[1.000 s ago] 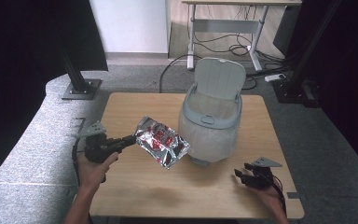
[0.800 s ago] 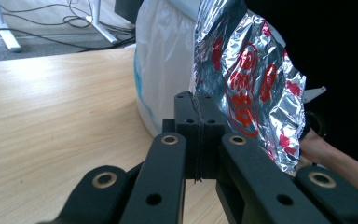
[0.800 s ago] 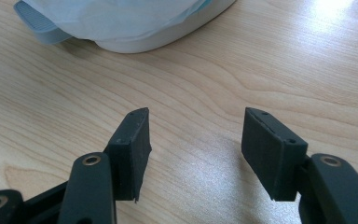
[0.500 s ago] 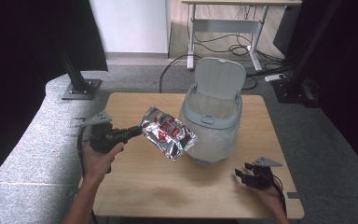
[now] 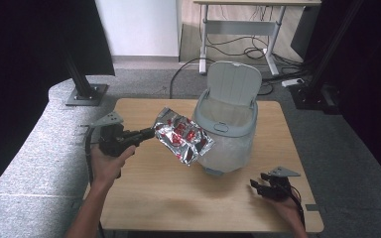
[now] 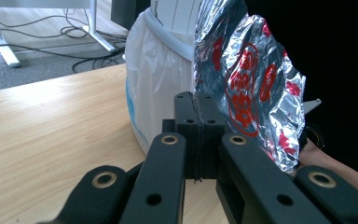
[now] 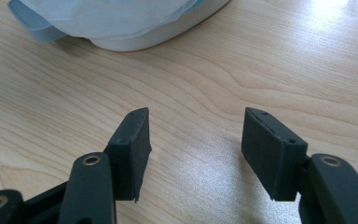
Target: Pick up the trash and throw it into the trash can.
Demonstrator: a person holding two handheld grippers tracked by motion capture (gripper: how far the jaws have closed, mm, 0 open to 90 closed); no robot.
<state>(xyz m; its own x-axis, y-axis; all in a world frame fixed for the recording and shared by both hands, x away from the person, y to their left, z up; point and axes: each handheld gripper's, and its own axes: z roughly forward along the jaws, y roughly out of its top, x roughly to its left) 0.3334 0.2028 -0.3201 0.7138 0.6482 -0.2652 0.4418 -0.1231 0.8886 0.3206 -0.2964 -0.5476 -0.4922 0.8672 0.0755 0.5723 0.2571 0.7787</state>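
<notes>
While the lid of the bin [image 5: 228, 126] stands tipped back, the high view shows the left gripper [image 5: 151, 133] holding a crinkled foil wrapper [image 5: 183, 140] in the air just beside the bin's rim. The wrapper hangs off the table [image 5: 144, 193], slanting toward the open mouth, which suggests it is being carried there as rubbish to drop in. The bin sits near the far middle of the table with its white liner [image 5: 228, 153] pulled over the rim, so anything let go above it should fall inside. The right gripper [image 5: 259, 187] rests low at the near right corner, well apart from the bin, probably parked out of the way.

Seen from the left gripper view, the jaws are pressed together on an edge of the foil wrapper [image 6: 251, 88], pinching it flat. The sheet rises up and to the right of the pads, free of any support, with the liner-covered wall of the bin [image 6: 163, 84] close behind it. Gripping only the edge leaves the rest loose, so it should slip away cleanly on release.

From the right gripper view, the jaws are spread wide with nothing between them, only bare table [image 7: 196, 93]. The bin's base [image 7: 135, 32] lies ahead, near but not touched.
</notes>
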